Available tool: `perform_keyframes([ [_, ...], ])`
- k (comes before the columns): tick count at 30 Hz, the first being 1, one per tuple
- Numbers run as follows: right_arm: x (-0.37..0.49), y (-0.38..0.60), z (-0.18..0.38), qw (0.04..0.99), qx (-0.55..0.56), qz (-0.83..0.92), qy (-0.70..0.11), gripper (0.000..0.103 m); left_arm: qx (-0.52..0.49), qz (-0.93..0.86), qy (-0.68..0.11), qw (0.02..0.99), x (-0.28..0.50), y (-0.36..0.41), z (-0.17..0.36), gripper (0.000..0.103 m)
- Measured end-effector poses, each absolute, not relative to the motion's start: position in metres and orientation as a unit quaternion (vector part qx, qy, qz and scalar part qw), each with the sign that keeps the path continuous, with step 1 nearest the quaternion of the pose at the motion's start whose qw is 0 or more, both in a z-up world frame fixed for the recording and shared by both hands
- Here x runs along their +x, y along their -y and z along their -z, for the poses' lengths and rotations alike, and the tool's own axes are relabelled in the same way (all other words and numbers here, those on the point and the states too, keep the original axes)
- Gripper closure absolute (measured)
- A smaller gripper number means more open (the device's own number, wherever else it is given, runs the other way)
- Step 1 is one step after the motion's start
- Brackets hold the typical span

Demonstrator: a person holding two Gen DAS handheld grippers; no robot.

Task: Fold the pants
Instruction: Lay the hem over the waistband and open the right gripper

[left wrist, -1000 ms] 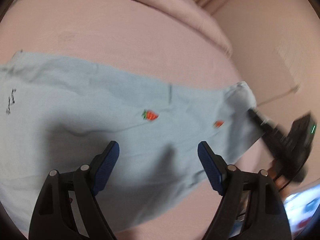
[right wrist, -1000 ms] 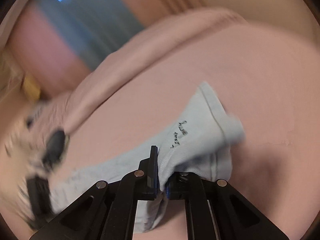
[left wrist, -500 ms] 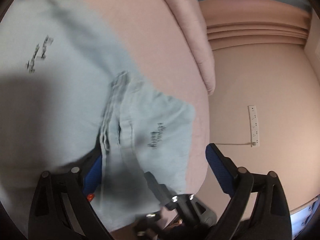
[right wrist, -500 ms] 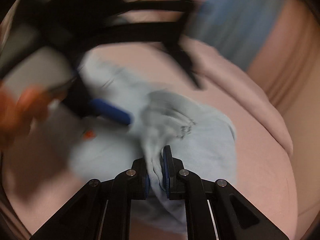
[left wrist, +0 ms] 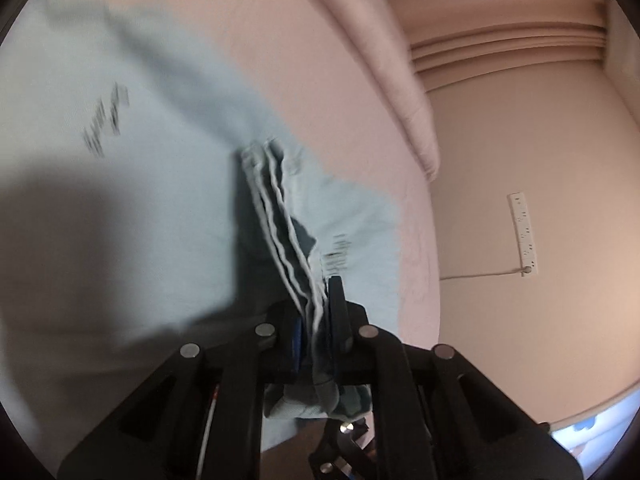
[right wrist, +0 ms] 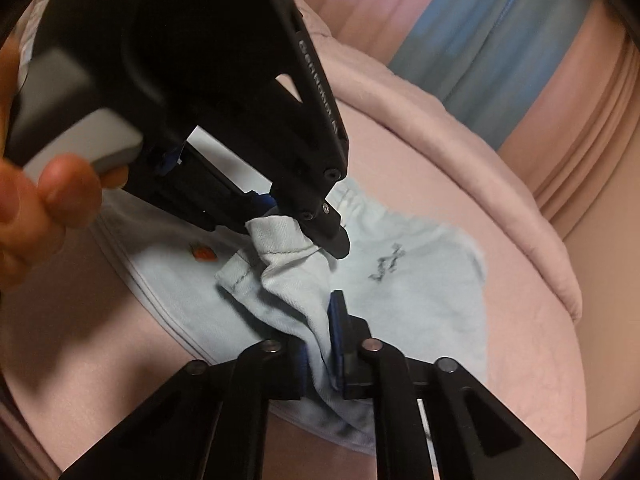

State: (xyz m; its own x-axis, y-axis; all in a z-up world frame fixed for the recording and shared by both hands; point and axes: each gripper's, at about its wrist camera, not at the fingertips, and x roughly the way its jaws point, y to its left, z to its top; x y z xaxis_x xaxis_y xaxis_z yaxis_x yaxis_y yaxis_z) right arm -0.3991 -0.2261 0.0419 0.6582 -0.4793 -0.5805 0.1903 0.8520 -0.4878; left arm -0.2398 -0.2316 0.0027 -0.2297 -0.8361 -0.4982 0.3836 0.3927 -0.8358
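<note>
One pair of pale blue pants (right wrist: 420, 292) is lying spread on a pink bed (right wrist: 520, 320), and two grippers are holding it. The left gripper (left wrist: 316, 320), whose jaws have just been closing, is pinching a bunched fold of the fabric between its two fingers, several layered edges rising from the grip. In the right wrist view this same gripper (right wrist: 304, 224) is showing from above, a person's hand (right wrist: 36, 208) wrapping its handle. The right gripper (right wrist: 320, 344) is clamping another bunch of the same cloth just beside it, its fingers pressed against the fabric. One small red-orange motif (right wrist: 204, 254) and two dark printed scripts (left wrist: 106, 120) are showing on the pants. One white power strip (left wrist: 524, 234) is hanging on the wall.
</note>
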Motion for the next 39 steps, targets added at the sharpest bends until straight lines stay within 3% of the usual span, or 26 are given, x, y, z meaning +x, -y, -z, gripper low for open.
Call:
perform_keyframes([
  [5,-0.370,0.205,-0.054,0.897,-0.223,0.169,-0.343,0.093,-0.168,0.512,-0.544,0.643,-0.219,0.204,-0.029,0.094],
  [11,-0.339,0.194,-0.025,0.893,-0.215,0.121,-0.377,0.088,-0.125,0.449,-0.559,0.686,-0.205,0.182,-0.009,0.092],
  [15,-0.336,0.211,-0.024,0.890,-0.194,0.106,-0.398,0.080,-0.092,0.429,-0.564,0.700,-0.205,0.177,-0.001,0.079],
  [17,-0.352,0.229,-0.043,0.898,-0.151,0.086,-0.404,0.069,-0.068,0.425,-0.541,0.723,-0.209,0.179,-0.019,0.063],
  [18,-0.364,0.244,-0.058,0.906,-0.112,0.070,-0.402,0.065,-0.061,0.427,-0.527,0.732,-0.211,0.177,-0.027,0.062],
  [24,-0.387,0.347,-0.117,0.918,0.039,0.095,-0.383,0.064,-0.005,0.503,-0.473,0.723,-0.246,0.201,-0.053,0.062],
  [27,-0.376,0.380,-0.106,0.896,0.067,0.121,-0.422,0.067,0.025,0.517,-0.470,0.714,-0.263,0.222,-0.042,0.063],
  [28,-0.367,0.398,-0.091,0.879,0.076,0.131,-0.452,0.072,0.046,0.509,-0.478,0.714,-0.267,0.230,-0.032,0.063],
  [30,-0.362,0.417,-0.065,0.850,0.071,0.166,-0.495,0.073,0.076,0.485,-0.511,0.705,-0.266,0.233,-0.012,0.064],
  [31,-0.361,0.423,-0.057,0.843,0.070,0.179,-0.503,0.079,0.082,0.480,-0.524,0.699,-0.267,0.231,-0.001,0.066],
  [39,-0.395,0.375,-0.090,0.881,0.050,0.159,-0.442,0.081,0.085,0.491,-0.516,0.697,-0.265,0.210,-0.002,0.067],
])
